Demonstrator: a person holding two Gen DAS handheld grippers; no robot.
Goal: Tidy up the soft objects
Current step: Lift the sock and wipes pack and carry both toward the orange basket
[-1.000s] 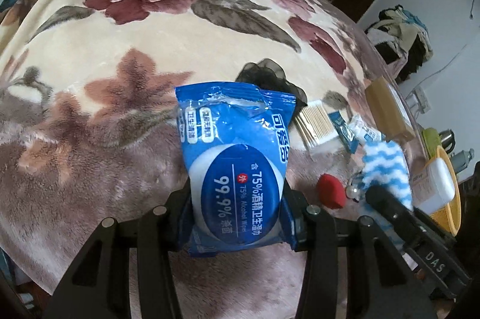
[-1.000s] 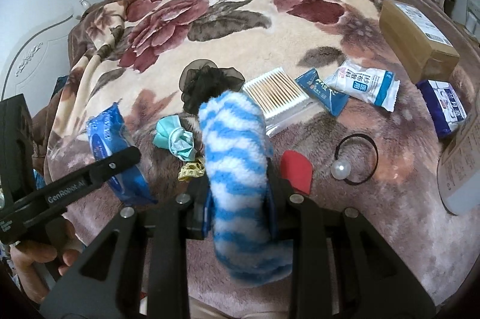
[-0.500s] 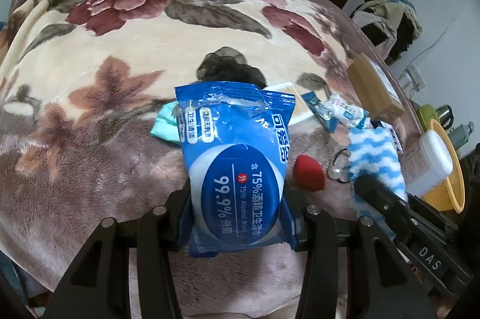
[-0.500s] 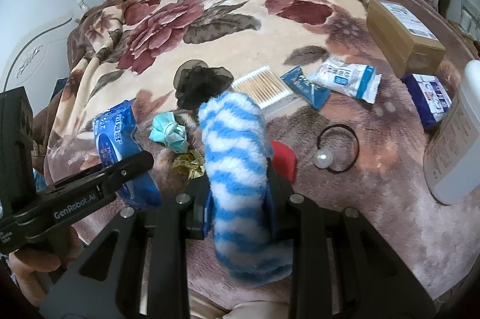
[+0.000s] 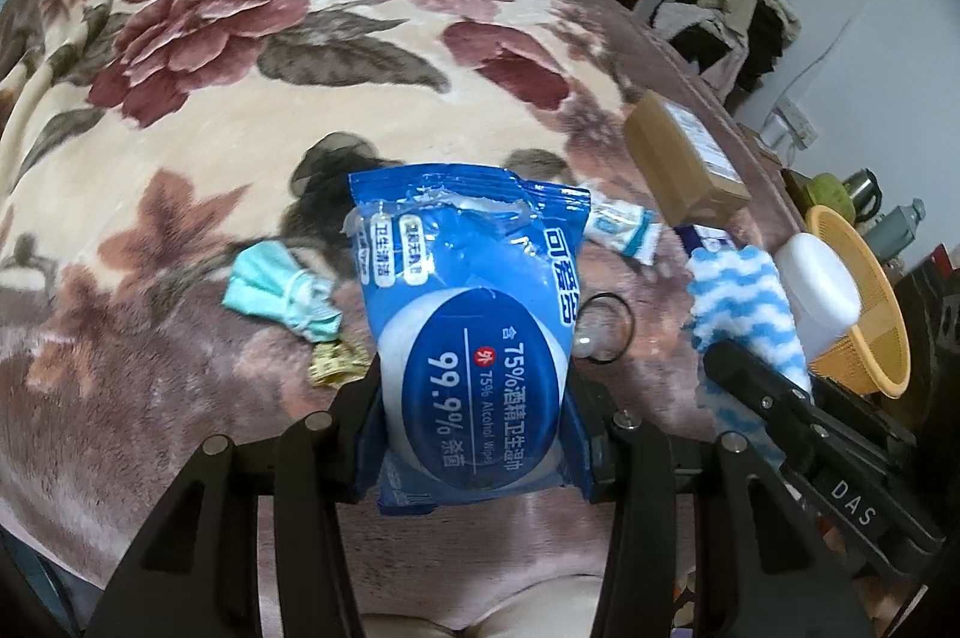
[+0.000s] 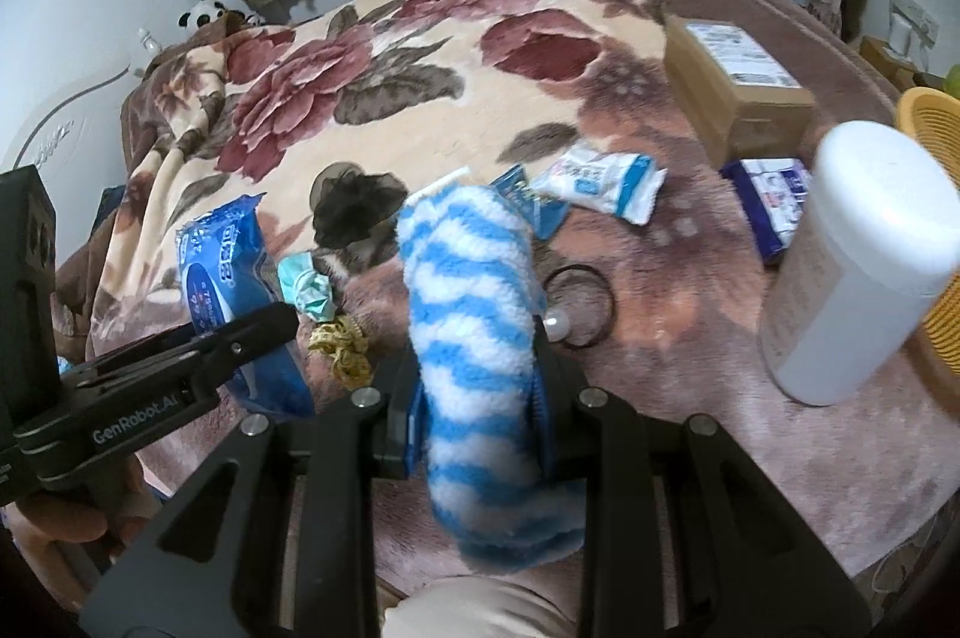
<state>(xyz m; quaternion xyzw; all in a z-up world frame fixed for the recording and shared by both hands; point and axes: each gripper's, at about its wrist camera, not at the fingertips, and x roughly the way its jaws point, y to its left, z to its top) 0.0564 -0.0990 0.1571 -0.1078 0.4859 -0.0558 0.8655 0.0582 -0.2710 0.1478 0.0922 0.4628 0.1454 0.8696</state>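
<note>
My left gripper (image 5: pixel 474 398) is shut on a blue pack of alcohol wipes (image 5: pixel 474 332) and holds it above the flowered blanket (image 5: pixel 240 98); the pack also shows in the right wrist view (image 6: pixel 228 290). My right gripper (image 6: pixel 474 374) is shut on a fluffy blue-and-white striped sock (image 6: pixel 474 326), which also shows at the right of the left wrist view (image 5: pixel 741 308). A yellow basket (image 5: pixel 864 290) stands at the far right, beside a white bottle (image 6: pixel 864 266).
On the blanket lie a teal face mask (image 5: pixel 282 296), a gold scrunchie (image 6: pixel 342 344), a black hair tie with a pearl (image 6: pixel 576 308), a black mesh scrunchie (image 6: pixel 360 206), small wipe packets (image 6: pixel 600 182), a dark blue pack (image 6: pixel 774 194) and a cardboard box (image 6: pixel 732 98).
Both grippers have moved to the right with their loads. The white bottle and yellow basket have come closer in both views. The red sponge is now hidden.
</note>
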